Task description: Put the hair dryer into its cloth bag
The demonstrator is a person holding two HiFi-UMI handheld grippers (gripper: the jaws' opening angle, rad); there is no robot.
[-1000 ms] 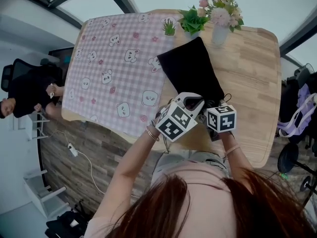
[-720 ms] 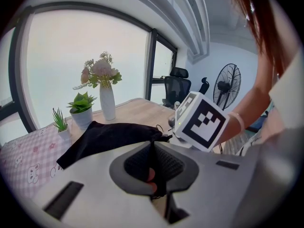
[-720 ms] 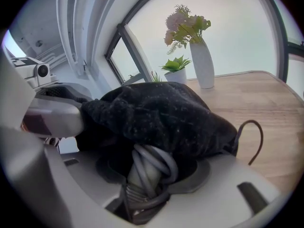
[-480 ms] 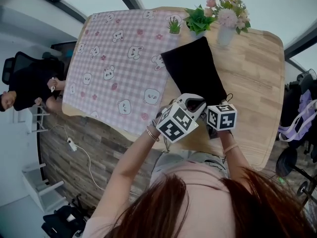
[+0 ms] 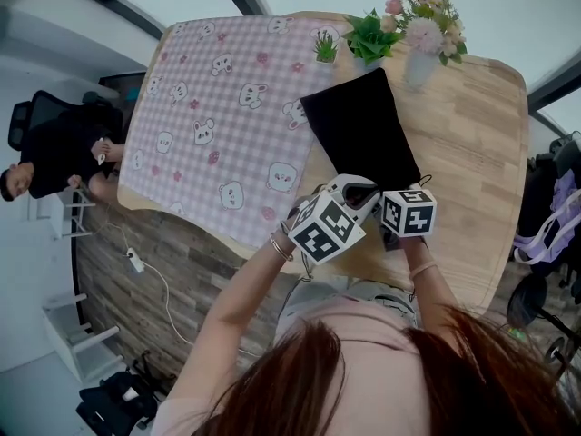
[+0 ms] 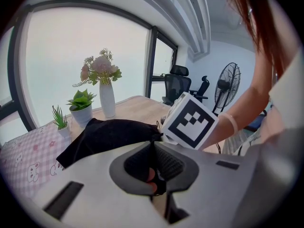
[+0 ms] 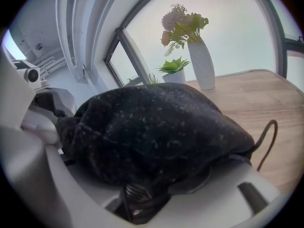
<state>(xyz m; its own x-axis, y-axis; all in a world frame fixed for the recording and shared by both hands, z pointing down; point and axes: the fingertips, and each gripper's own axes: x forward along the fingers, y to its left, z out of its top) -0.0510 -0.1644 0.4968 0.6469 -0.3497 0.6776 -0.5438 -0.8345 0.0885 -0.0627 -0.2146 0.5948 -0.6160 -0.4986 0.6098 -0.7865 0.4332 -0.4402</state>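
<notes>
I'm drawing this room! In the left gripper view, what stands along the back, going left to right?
Small spiky plant, leafy potted plant, white vase of flowers, black office chair, standing fan.

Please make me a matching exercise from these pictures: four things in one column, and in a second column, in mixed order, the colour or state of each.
Column A
1. cloth bag
2. vase
3. tablecloth
4. left hand-held gripper

Column B
a. white
b. jaws together
c. black
d. pink checks

Right pairs: 1-c, 2-a, 3-d, 4-b
</notes>
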